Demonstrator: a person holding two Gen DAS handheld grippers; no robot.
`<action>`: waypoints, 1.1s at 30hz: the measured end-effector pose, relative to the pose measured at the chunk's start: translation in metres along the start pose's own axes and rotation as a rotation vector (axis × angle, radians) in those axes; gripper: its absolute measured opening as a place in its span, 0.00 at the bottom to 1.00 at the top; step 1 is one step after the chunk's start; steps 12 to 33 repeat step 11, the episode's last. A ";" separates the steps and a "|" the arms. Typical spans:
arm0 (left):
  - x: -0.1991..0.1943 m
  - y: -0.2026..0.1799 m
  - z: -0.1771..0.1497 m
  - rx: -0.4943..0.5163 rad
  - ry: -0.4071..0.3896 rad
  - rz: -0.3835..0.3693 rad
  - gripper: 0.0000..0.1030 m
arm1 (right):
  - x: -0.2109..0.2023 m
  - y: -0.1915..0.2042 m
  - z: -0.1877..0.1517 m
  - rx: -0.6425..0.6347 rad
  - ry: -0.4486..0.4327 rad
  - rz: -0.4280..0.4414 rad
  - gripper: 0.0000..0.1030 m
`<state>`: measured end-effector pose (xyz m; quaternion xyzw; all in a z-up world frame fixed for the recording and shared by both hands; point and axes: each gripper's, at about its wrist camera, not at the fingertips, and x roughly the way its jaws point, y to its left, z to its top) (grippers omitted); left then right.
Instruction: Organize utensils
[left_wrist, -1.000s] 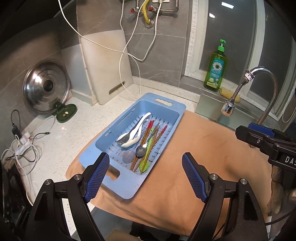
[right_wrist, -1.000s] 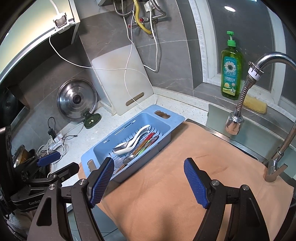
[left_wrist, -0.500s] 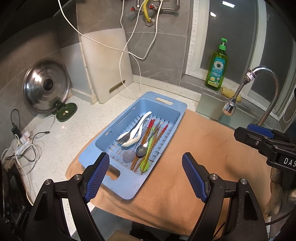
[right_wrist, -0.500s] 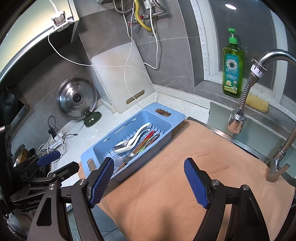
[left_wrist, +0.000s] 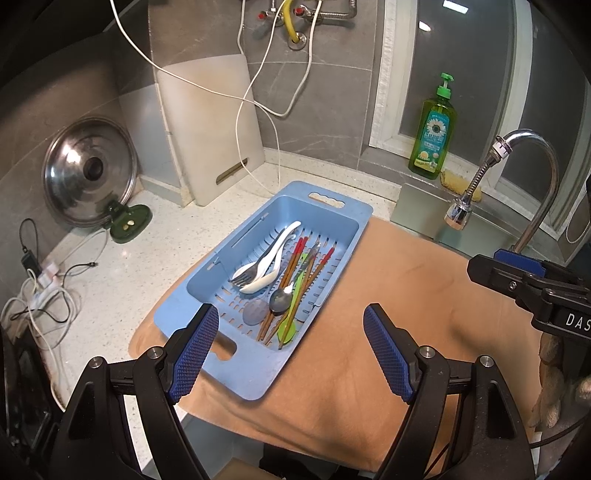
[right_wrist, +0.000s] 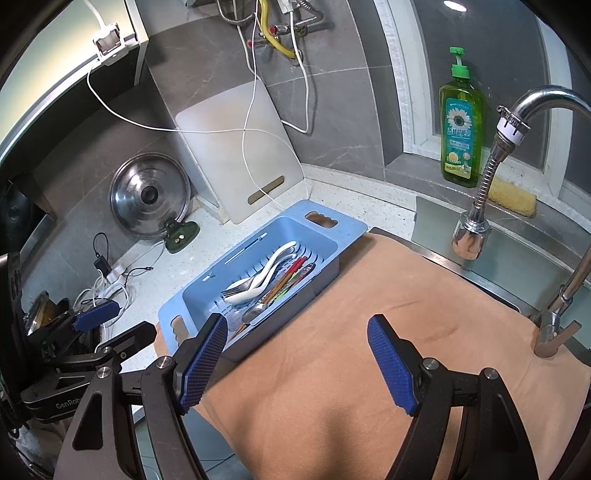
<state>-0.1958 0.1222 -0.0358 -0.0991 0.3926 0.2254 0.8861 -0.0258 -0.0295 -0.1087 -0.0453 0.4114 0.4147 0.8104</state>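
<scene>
Utensils — a fork (left_wrist: 246, 272), white spoon (left_wrist: 271, 258), chopsticks (left_wrist: 295, 273) and green spoon (left_wrist: 290, 317) — lie in a blue tray (left_wrist: 255, 373) that sits partly on the counter (left_wrist: 147, 251), partly on an orange cloth (left_wrist: 388, 295). Both the left gripper (left_wrist: 291, 349) and the right gripper (right_wrist: 297, 360) hover above the cloth, their fingers wide apart and empty.

The view has tilted slightly, so the blue tray (left_wrist: 328, 206) sits a little lower.
</scene>
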 end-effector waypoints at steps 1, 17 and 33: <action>0.001 0.000 0.000 0.001 0.000 0.001 0.79 | 0.000 0.000 0.000 0.000 0.001 0.000 0.73; 0.004 -0.001 -0.001 0.006 -0.011 -0.013 0.79 | 0.002 -0.007 -0.004 0.024 0.015 -0.009 0.73; 0.004 -0.001 -0.001 0.006 -0.011 -0.013 0.79 | 0.002 -0.007 -0.004 0.024 0.015 -0.009 0.73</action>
